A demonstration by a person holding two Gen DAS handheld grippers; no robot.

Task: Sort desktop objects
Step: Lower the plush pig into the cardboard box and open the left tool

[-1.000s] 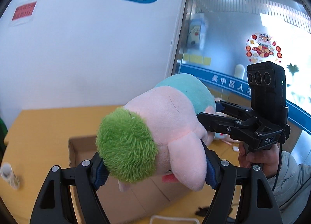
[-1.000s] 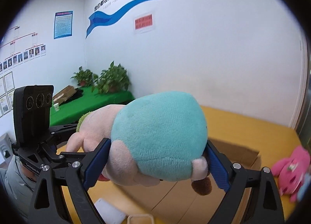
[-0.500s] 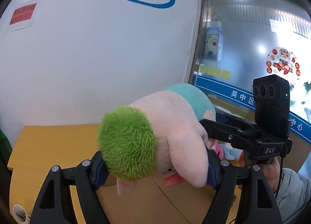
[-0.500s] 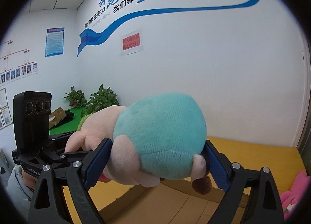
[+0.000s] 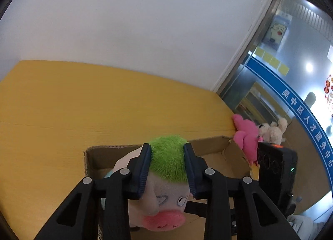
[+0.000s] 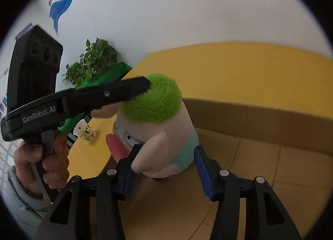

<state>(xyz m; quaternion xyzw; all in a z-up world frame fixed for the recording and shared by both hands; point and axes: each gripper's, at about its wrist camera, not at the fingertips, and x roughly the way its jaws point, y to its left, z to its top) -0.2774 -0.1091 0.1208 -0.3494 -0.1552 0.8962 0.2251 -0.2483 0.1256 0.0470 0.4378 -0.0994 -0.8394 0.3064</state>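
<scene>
The yellow counter [image 5: 87, 102] carries a brown cardboard box [image 6: 260, 119]. A plush pig [image 6: 158, 135] with green hair sits upright inside the box. The left hand-held gripper [image 5: 167, 163] has just been closing, and its blue pads squeeze the pig's green hair. The right hand-held gripper [image 6: 166, 169] has just been closing too, and its pads press the pig's teal body. A pink plush toy [image 5: 246, 138] lies just beside the box.

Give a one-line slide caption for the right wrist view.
Both grippers lower a green-haired plush pig into the cardboard box.
</scene>
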